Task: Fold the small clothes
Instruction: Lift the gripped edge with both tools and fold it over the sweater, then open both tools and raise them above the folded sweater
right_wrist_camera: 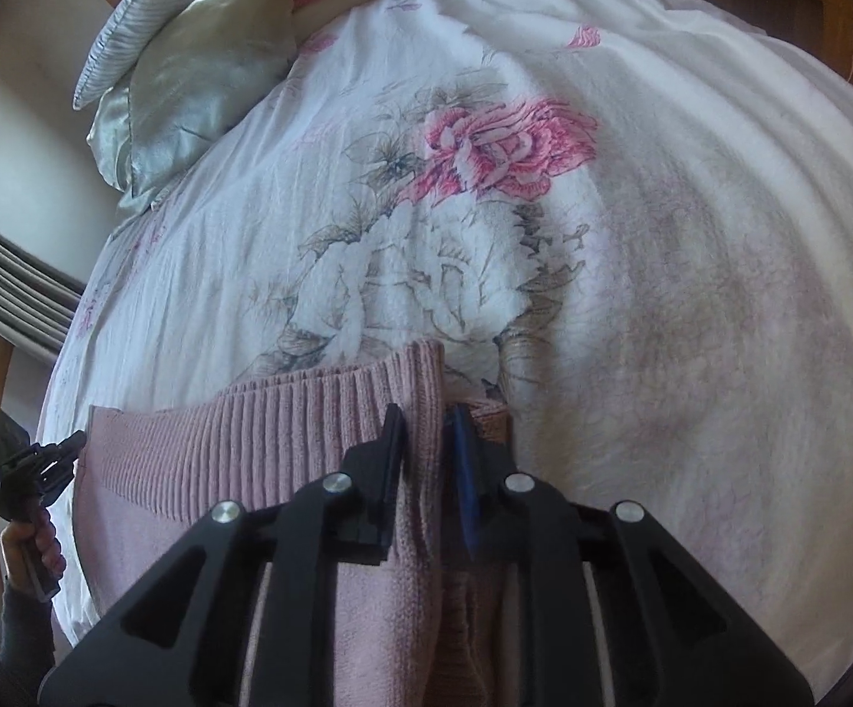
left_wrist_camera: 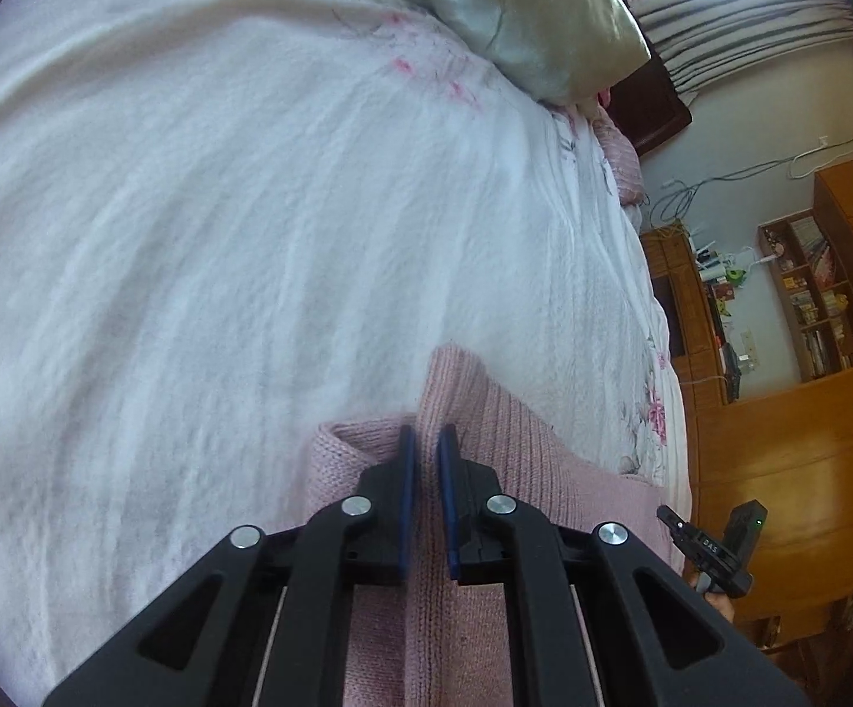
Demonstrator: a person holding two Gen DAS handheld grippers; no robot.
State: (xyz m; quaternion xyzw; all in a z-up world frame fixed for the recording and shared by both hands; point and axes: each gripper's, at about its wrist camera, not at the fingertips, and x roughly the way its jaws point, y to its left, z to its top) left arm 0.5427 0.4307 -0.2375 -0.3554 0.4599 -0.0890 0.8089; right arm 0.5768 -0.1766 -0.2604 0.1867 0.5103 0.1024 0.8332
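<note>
Pink ribbed knit sweater (right_wrist_camera: 261,442), bunched, on the bed, pinched at both edges.

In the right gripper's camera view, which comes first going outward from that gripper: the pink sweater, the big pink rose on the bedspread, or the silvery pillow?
1. Pink sweater: pinched in the right gripper itself.
2. Pink rose: printed on the bedspread, straight ahead, mid-bed.
3. Silvery pillow: farthest, at the upper left, by the head of the bed.

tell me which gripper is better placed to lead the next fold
Neither clearly: left gripper and right gripper each pinch a corner of the pink sweater, jaws nearly shut on knit, so both should likely move together.
</note>
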